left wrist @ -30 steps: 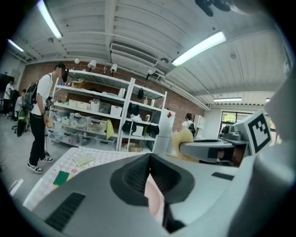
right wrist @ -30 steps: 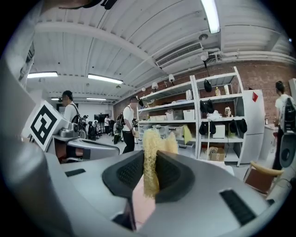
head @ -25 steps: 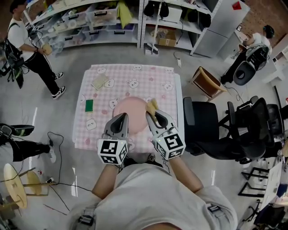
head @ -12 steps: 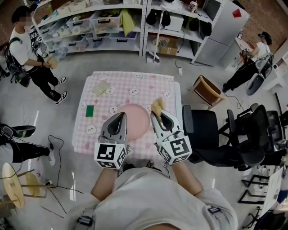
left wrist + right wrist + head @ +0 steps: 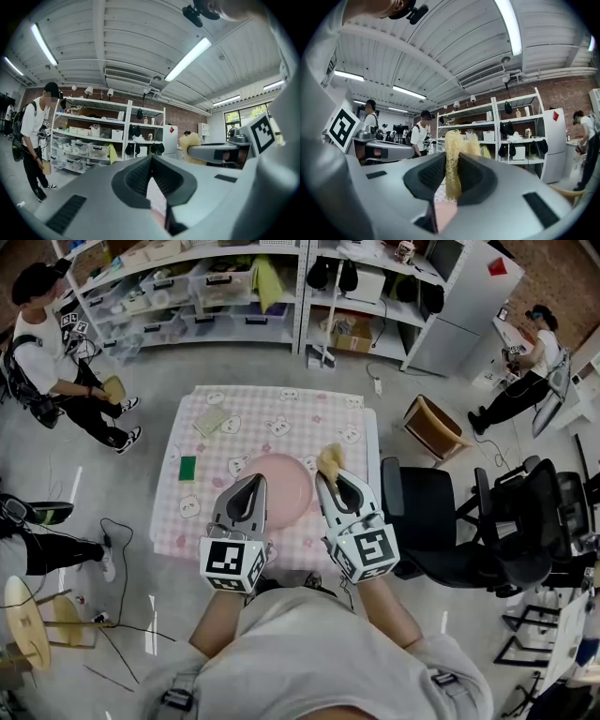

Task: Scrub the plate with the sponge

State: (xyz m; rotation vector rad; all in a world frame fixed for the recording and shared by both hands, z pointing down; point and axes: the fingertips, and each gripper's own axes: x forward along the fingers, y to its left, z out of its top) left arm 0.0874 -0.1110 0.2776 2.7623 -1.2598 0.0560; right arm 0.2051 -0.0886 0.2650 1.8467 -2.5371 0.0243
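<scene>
A round pink plate (image 5: 278,486) lies on the pink checked tablecloth (image 5: 281,409), near its front edge. My right gripper (image 5: 330,474) hovers at the plate's right rim, shut on a yellow sponge (image 5: 328,460) that sticks up between its jaws. In the right gripper view the sponge (image 5: 453,159) stands upright in the right gripper (image 5: 452,161). My left gripper (image 5: 251,491) is over the plate's left part, its jaws shut with nothing between them. The left gripper (image 5: 152,159) is level and faces the shelves. A strip of pink shows under its jaws.
A green sponge (image 5: 187,468) and a folded pale cloth (image 5: 210,421) lie on the table's left side. Black office chairs (image 5: 441,512) stand close on the right, with a wooden chair (image 5: 431,427) behind them. Storage shelves (image 5: 234,287) line the far wall. A person (image 5: 56,362) stands at left.
The right gripper with the sponge has shifted a little right, from over the plate to its right rim. The left gripper has hardly moved. The person at left has stepped back.
</scene>
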